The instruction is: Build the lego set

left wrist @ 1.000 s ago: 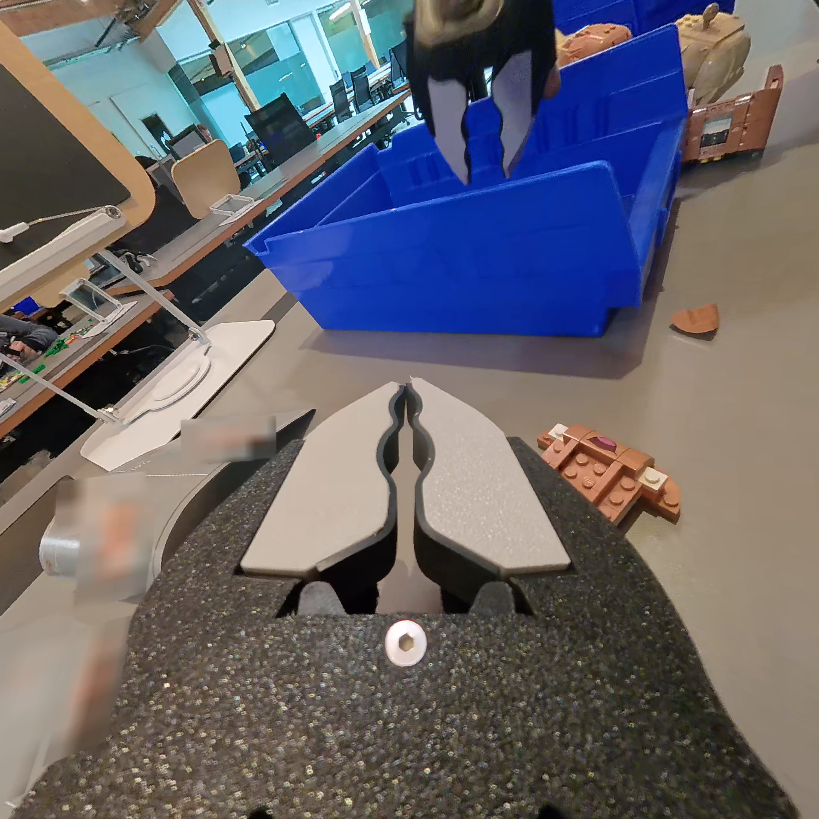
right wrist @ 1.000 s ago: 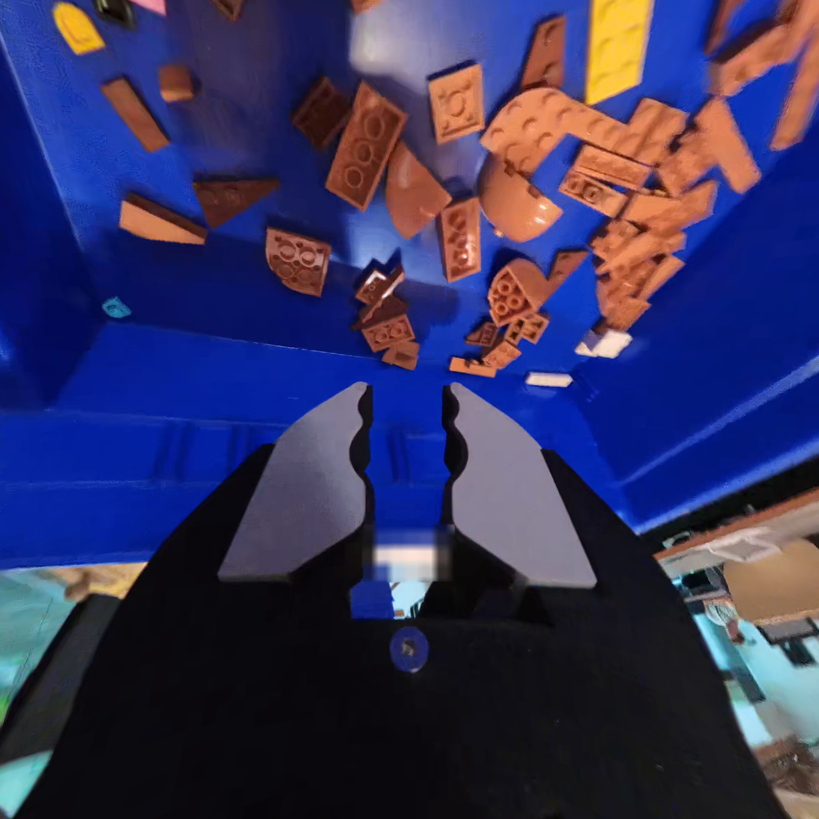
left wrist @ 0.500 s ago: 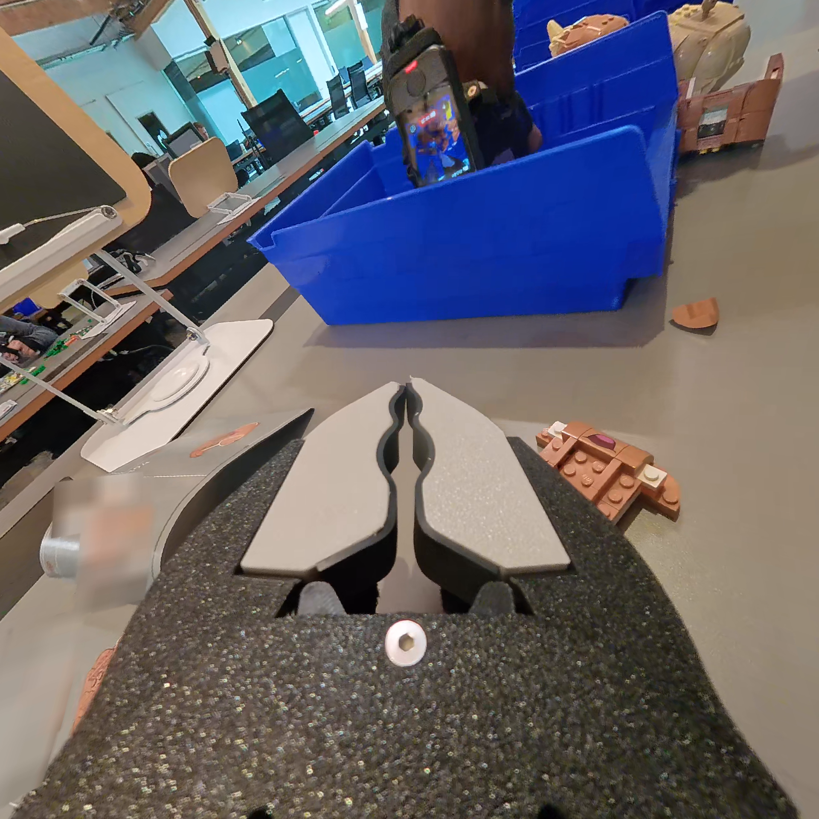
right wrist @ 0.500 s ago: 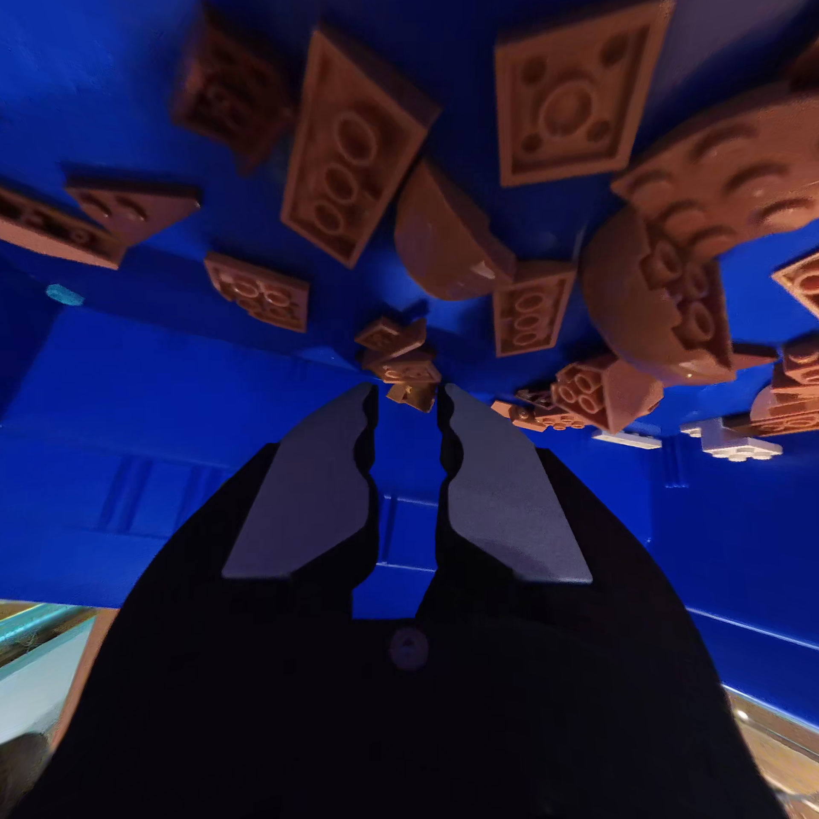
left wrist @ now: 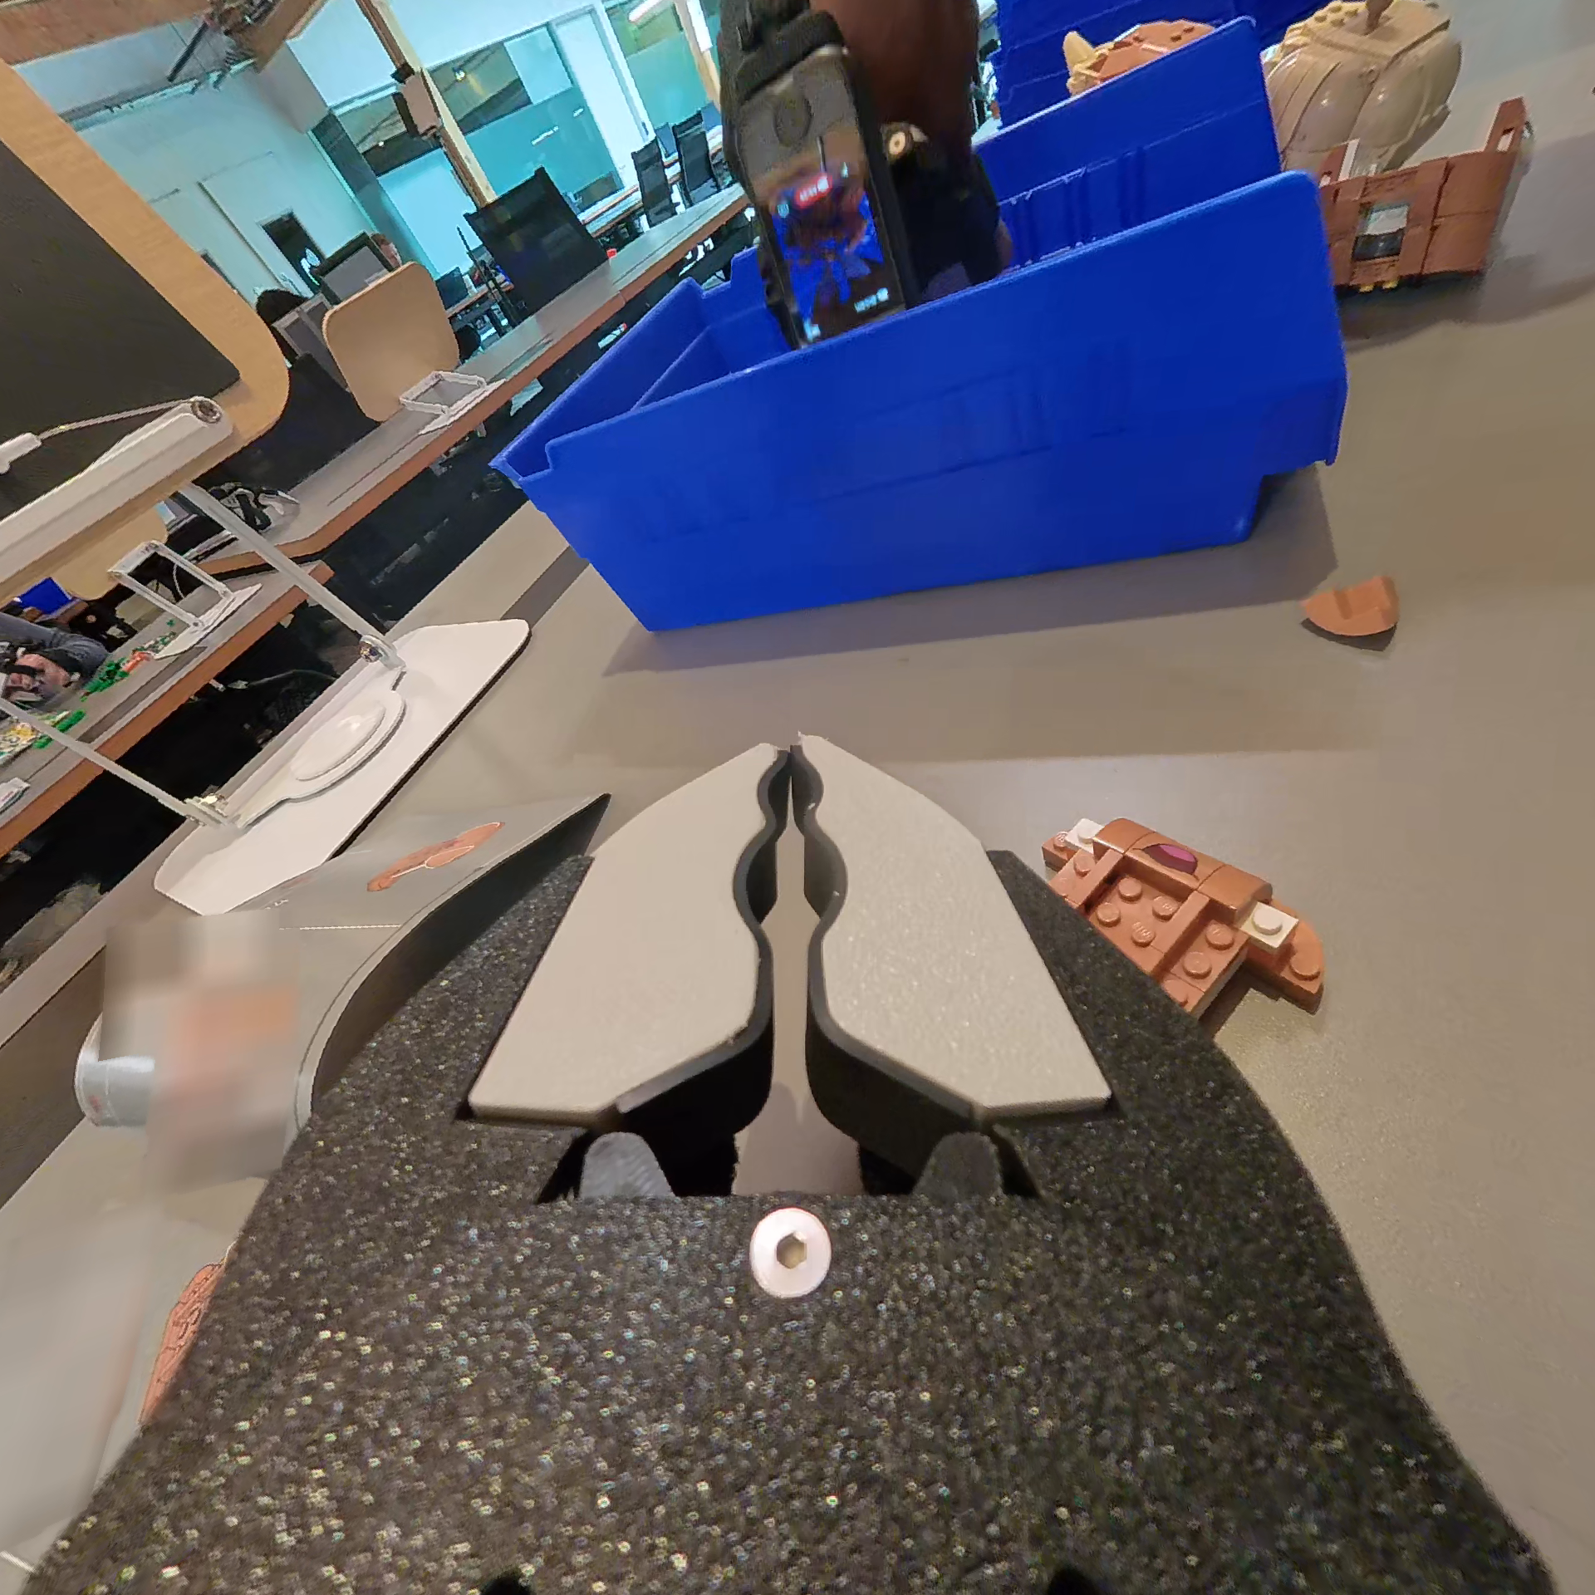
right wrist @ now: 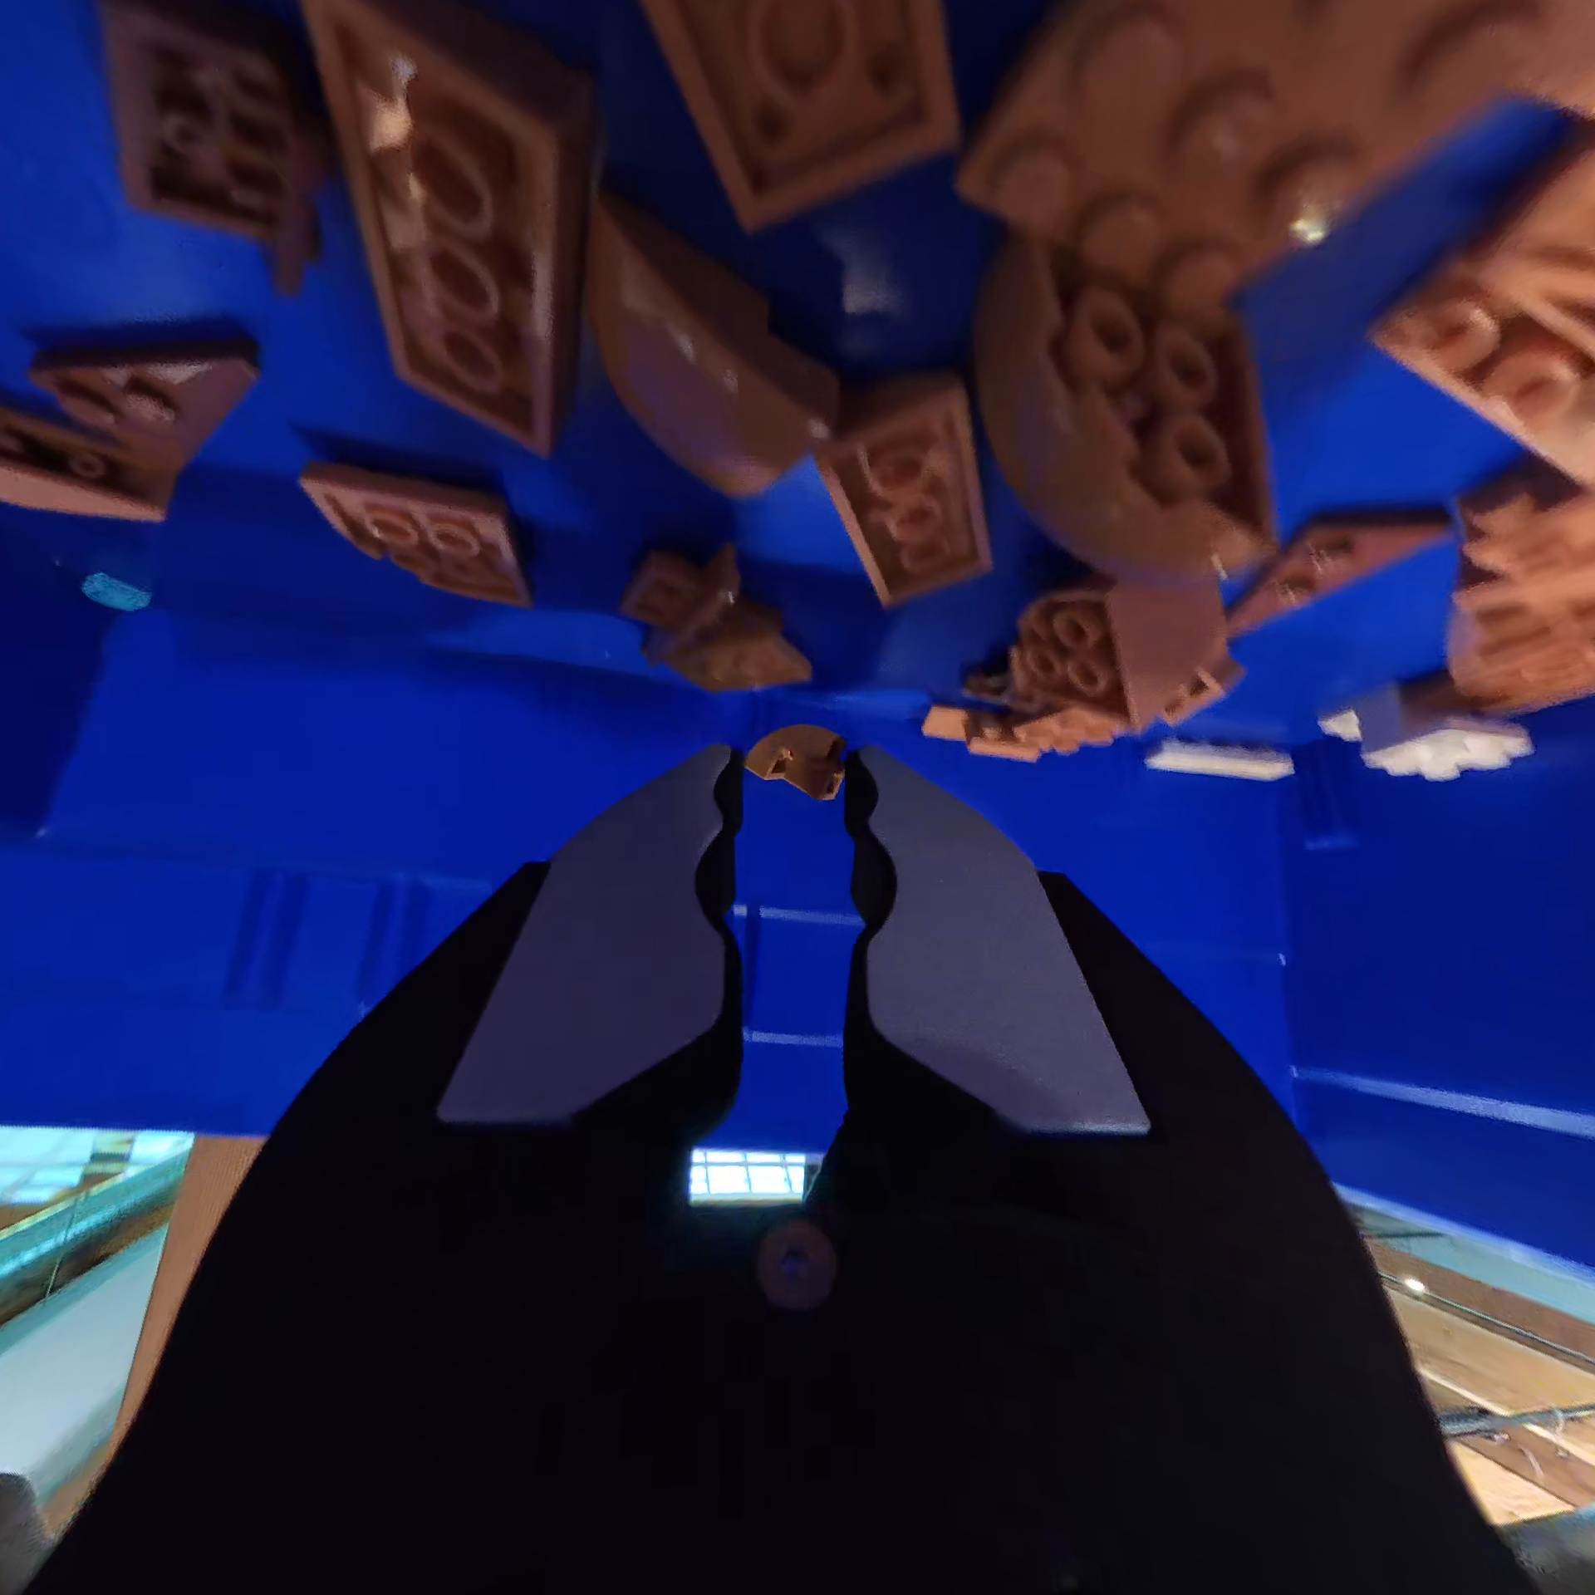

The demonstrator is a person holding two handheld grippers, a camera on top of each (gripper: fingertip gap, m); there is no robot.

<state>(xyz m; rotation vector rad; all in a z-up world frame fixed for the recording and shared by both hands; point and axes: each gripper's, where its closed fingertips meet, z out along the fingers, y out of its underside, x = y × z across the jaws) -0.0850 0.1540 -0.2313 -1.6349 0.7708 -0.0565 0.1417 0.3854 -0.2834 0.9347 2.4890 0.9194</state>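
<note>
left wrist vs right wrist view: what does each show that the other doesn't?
Only the left wrist view: the shut left gripper over the grey table, the partly built brown assembly, a loose brown piece, a white stand.

Only the right wrist view: loose brown bricks on the bin floor, and a small tan piece between the right gripper's tips.

Both: the blue bin, outside versus inside.

A grey table (left wrist: 1079,716) carries a blue bin (left wrist: 949,466) at its far side, a small brown curved piece (left wrist: 1351,607) just in front of the bin's right end, a brown brick assembly (left wrist: 1182,910) nearer, a white stand base (left wrist: 345,759) to the left, and a brown and tan built model (left wrist: 1415,181) at the far right
</note>
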